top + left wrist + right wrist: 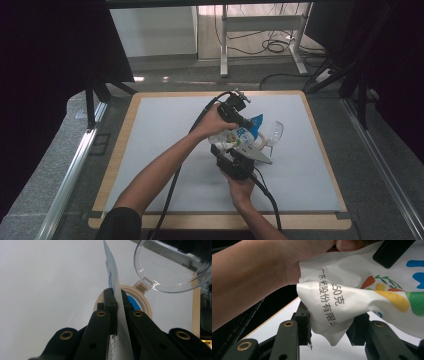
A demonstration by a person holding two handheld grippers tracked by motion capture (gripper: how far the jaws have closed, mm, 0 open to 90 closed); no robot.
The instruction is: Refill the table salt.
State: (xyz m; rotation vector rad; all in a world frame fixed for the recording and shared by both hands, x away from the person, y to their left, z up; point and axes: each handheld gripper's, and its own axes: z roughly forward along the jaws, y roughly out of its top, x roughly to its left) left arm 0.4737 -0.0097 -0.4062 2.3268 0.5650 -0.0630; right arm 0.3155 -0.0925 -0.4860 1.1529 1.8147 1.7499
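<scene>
White pouch (239,136) held over the jar (136,298), lid (165,270) open.
Left gripper (117,296) jaws clamp its edge; right gripper (330,322) jaws straddle a corner, apart; pouring seems unfinished, jar at three o'clock.

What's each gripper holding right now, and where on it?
The left gripper is clamped on the thin top edge of the printed bag. The right gripper has the bag's lower corner between its jaws, which look not fully closed.
</scene>
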